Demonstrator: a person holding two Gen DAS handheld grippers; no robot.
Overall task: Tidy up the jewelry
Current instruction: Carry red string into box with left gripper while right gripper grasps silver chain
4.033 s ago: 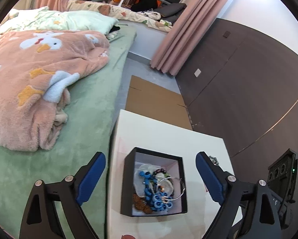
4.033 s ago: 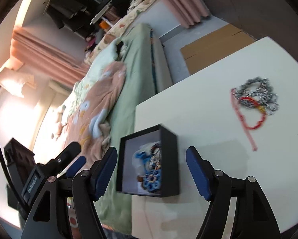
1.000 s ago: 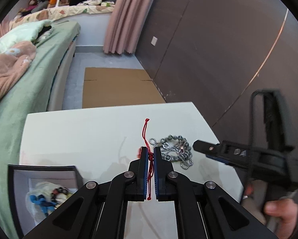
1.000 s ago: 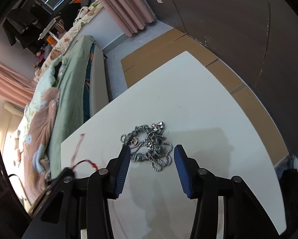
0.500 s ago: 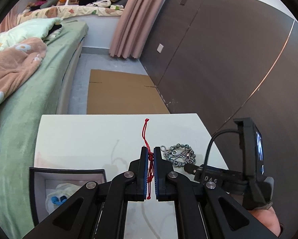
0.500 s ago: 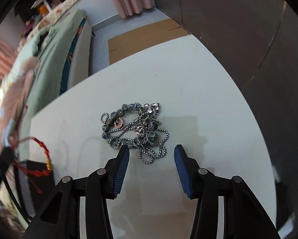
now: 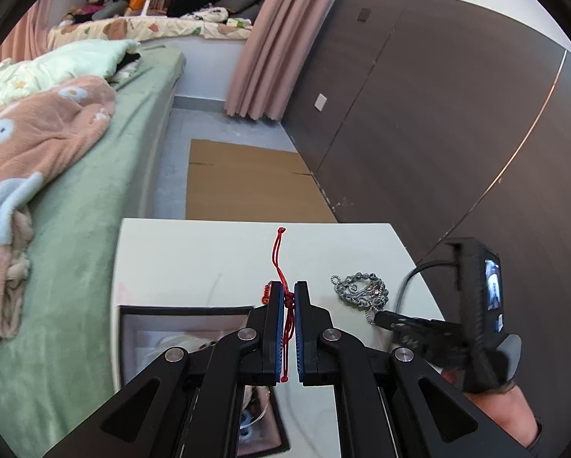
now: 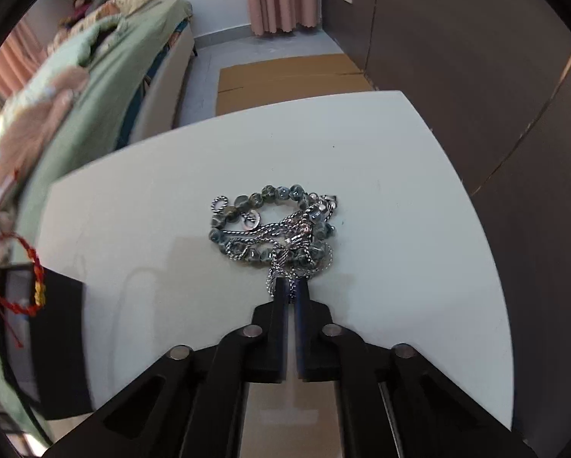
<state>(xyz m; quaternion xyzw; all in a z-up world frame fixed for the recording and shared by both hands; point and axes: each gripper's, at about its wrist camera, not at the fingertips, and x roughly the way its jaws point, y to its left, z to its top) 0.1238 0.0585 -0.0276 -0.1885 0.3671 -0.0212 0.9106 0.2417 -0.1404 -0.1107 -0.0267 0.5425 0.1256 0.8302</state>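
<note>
A black box (image 7: 178, 311) with a pale lining sits at the white surface's (image 7: 193, 252) left edge, holding blue-beaded jewelry (image 7: 245, 425). Above it, the left claw (image 7: 289, 294) clamps a red cord bracelet (image 7: 279, 255). The right claw (image 8: 290, 286) has just closed on the silver chain tangle (image 8: 274, 225) lying mid-surface.

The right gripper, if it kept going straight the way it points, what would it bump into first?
Probably the silver chain pile: the right gripper is already shut on its near edge, with the white table right underneath.
</note>
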